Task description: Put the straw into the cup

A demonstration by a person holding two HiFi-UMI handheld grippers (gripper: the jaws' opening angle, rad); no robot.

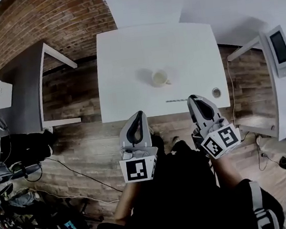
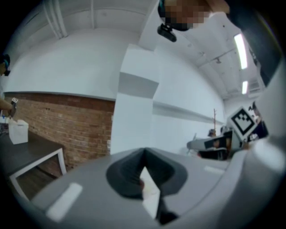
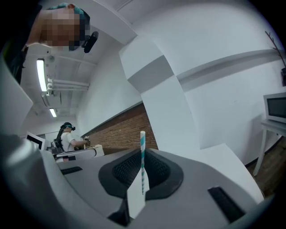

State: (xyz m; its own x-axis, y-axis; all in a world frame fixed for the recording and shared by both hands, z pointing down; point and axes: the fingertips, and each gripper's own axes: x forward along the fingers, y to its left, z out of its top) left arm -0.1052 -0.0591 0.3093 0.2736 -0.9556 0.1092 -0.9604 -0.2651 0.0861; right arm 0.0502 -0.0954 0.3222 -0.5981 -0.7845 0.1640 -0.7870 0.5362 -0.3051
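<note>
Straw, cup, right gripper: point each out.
straw (image 3: pixel 142 142): right gripper view, striped shaft just above the jaws.
cup (image 1: pixel 154 79): head view, left rim.
right gripper (image 1: pixel 192 98): head view, at the fingertips.

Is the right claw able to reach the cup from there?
Probably yes: the right claw, shut on the straw, hangs at the near edge of the table, with only bare tabletop between it and the cup.

Teal-striped straw (image 3: pixel 142 154) clamped in right hand-held gripper (image 1: pixel 193 100); pale cup (image 1: pixel 159 77) upright, apart.

Bright, even indoor light; ceiling strips (image 2: pixel 240 50) glare white; strong fisheye bending, dark vignetted corners; close foreground soft.
</note>
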